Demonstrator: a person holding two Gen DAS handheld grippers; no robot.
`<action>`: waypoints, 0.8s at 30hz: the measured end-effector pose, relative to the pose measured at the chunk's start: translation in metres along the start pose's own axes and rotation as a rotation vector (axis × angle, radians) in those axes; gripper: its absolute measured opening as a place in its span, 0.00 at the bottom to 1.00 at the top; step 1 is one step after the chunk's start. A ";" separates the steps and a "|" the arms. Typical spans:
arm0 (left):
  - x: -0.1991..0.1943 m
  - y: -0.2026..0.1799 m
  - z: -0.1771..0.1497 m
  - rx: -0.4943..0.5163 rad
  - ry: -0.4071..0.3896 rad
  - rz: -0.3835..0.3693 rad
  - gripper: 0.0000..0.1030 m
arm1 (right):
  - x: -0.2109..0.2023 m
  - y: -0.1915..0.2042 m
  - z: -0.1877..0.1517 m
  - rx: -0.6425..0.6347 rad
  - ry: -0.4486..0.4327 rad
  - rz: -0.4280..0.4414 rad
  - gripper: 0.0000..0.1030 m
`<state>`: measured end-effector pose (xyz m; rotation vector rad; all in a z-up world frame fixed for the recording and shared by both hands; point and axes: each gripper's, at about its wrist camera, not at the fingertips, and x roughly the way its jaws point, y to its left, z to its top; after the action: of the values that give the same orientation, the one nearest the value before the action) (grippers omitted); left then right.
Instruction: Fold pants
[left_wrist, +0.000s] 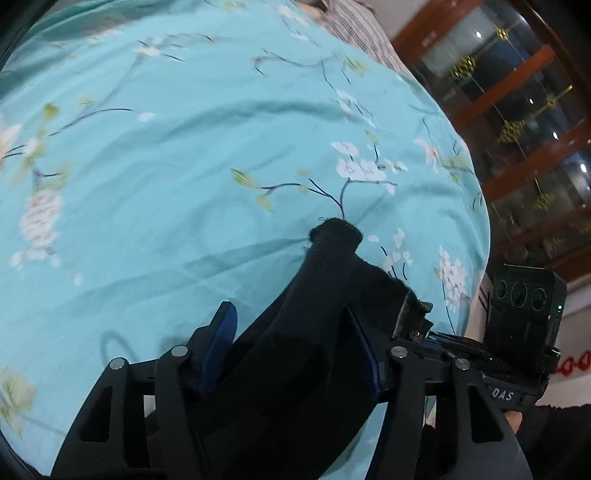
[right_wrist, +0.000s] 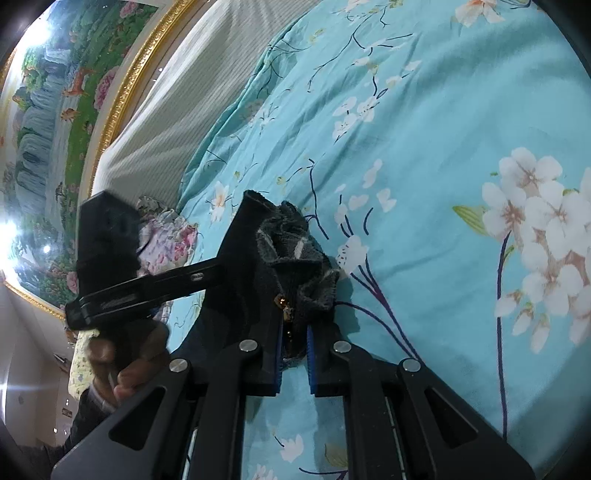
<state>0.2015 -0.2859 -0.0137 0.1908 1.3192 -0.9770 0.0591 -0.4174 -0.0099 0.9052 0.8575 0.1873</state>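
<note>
The black pants (left_wrist: 314, 332) hang bunched between the fingers of my left gripper (left_wrist: 295, 332), which is shut on the fabric above the turquoise flowered bedsheet (left_wrist: 184, 166). In the right wrist view my right gripper (right_wrist: 293, 354) is shut on the pants' waist (right_wrist: 295, 266), where a brass zipper pull and grey lining show. The left gripper's body (right_wrist: 147, 288) and the hand holding it appear at the left of the right wrist view. The right gripper's camera block (left_wrist: 524, 306) shows at the right of the left wrist view. Most of the pants is hidden below the grippers.
The bedsheet (right_wrist: 424, 147) covers the bed. A striped grey pillow (right_wrist: 177, 110) and a flowered cushion (right_wrist: 166, 243) lie by a gold-framed landscape painting (right_wrist: 55, 110). A wooden glass-door cabinet (left_wrist: 517, 129) stands past the bed's right edge.
</note>
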 end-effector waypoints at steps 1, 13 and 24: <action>0.002 -0.002 0.002 0.010 0.002 -0.007 0.53 | 0.000 0.001 -0.001 -0.004 0.002 0.000 0.10; -0.042 -0.015 -0.012 0.014 -0.133 -0.088 0.10 | -0.003 0.019 -0.001 -0.071 -0.005 0.049 0.11; -0.130 0.008 -0.066 -0.098 -0.336 -0.113 0.10 | -0.002 0.082 -0.007 -0.189 0.024 0.232 0.11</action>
<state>0.1678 -0.1756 0.0768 -0.1205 1.0734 -0.9884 0.0690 -0.3628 0.0506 0.8247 0.7421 0.4731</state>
